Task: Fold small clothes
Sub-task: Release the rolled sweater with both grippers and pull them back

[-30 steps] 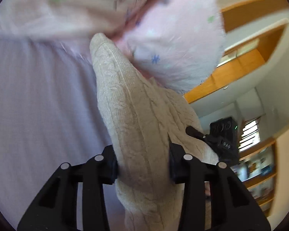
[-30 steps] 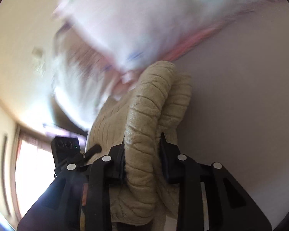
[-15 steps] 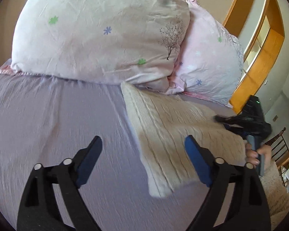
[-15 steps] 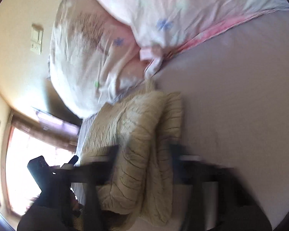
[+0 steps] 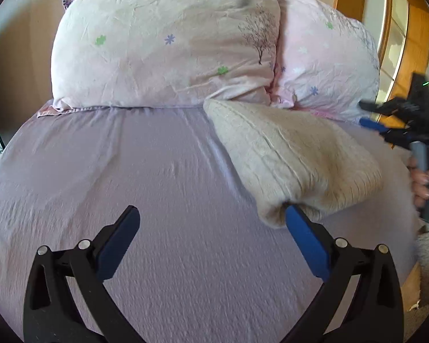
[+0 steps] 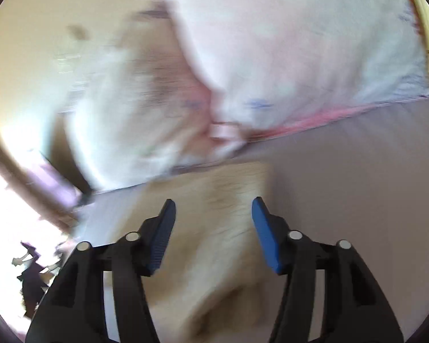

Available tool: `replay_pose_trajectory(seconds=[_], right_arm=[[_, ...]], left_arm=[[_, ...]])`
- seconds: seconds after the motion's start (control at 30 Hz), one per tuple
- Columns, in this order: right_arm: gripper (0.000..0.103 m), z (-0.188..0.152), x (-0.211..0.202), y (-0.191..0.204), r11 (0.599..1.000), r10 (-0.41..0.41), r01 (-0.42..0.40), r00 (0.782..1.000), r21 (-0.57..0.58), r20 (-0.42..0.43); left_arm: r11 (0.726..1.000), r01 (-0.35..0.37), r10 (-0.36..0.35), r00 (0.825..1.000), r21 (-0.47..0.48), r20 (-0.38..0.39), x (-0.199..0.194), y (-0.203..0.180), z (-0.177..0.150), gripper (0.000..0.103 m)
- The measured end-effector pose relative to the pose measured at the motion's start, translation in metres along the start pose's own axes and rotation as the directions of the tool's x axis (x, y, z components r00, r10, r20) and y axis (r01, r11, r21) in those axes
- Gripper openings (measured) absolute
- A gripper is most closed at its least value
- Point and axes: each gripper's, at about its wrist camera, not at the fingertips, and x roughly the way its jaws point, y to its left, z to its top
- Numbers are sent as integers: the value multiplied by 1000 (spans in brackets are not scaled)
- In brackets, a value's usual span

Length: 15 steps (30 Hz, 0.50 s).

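Left wrist view: we see the left gripper [image 5: 211, 237] spread wide over the lilac bed [image 5: 128, 171], holding nothing. Its right finger's tip sits at the near edge of the folded cream sweater [image 5: 294, 157], which lies on the bed right of centre, far end against two pillows [image 5: 163, 43]. The right gripper [image 5: 386, 125] shows at far right. Right wrist view, blurred: right gripper [image 6: 213, 228] spread, empty, above the sweater [image 6: 214, 243].
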Motion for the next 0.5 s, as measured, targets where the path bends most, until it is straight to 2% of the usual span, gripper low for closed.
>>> replay_pose_trajectory(seconds=[0.07,0.1,0.17,0.2,0.27,0.33,0.37,0.4,0.43,0.5], right_arm=[[58,-19,8,11,999,34,-37,996,-29,-86],[58,-25,16,8,1000,4,-8,992,-26,-127],[54,-42,51,-7,995,-101,102,968,-8,-231],[52,-44,47,-10,997,-81,82,978,-2,-193],[52,-42,37,-6,995,-95,100,977,17,-193],[55,-40,18,3,993,-116,116,984,-2,-133],[68,-44,0,11,992,-123,120,989,-37,-81],[89,-51,-17,17,989,-132,130,991,-66,-30],[97,-52,-22,19,986,-143,142,990,-83,-4],[101,-67,-39,25,961,-238,243,970,-135,51]], left_arm=[[1000,16,-16,1000,-6,-11,2,-3,-4,101],[1000,16,-16,1000,-16,-20,3,-5,-6,101],[999,17,-18,999,-27,-39,7,-9,-9,101],[999,20,-22,998,-37,-53,10,-10,-11,101],[998,-3,-3,995,-58,-96,16,-14,-14,101],[998,-23,15,993,-63,-121,19,-17,-17,101],[998,-26,18,992,-61,-125,20,-19,-19,101],[998,-25,18,992,-54,-125,20,-21,-21,101],[999,-26,20,992,-47,-124,20,-22,-23,101],[999,-33,29,991,-30,-128,21,-27,-26,101]])
